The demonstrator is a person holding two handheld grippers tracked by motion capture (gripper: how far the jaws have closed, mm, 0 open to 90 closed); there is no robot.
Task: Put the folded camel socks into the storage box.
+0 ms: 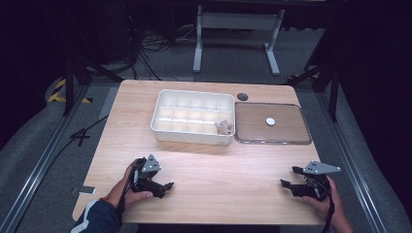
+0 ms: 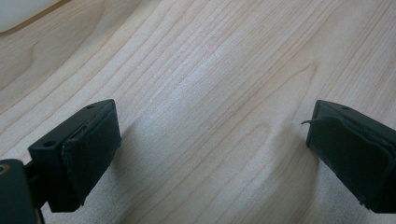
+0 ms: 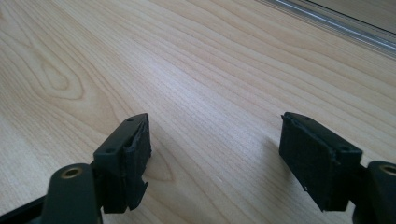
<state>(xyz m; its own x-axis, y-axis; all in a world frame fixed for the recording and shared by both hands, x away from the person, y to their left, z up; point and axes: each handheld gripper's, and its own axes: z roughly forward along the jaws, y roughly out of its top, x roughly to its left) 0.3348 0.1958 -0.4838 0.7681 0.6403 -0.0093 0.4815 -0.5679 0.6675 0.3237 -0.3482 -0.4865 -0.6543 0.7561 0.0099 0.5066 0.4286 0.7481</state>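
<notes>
Left gripper (image 1: pixel 167 185) resting near table (image 1: pixel 204 165) edge, jaws spread, empty | right gripper (image 1: pixel 286 184) likewise, gaping | tray (image 1: pixel 160 121) sitting far-centre, pieces (image 1: pixel 224 127) lying in its near-right cell | lid (image 1: pixel 301 127) lying just beside | advice: approaching pieces slowly from above.

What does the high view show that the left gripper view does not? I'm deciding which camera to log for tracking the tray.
High view: the white compartment tray with small pale pieces in its near right cell, the clear lid beside it, and the right gripper. Left gripper view: the wide gap between the open jaws and the wood grain up close. Both: the left gripper over the bare table.
</notes>
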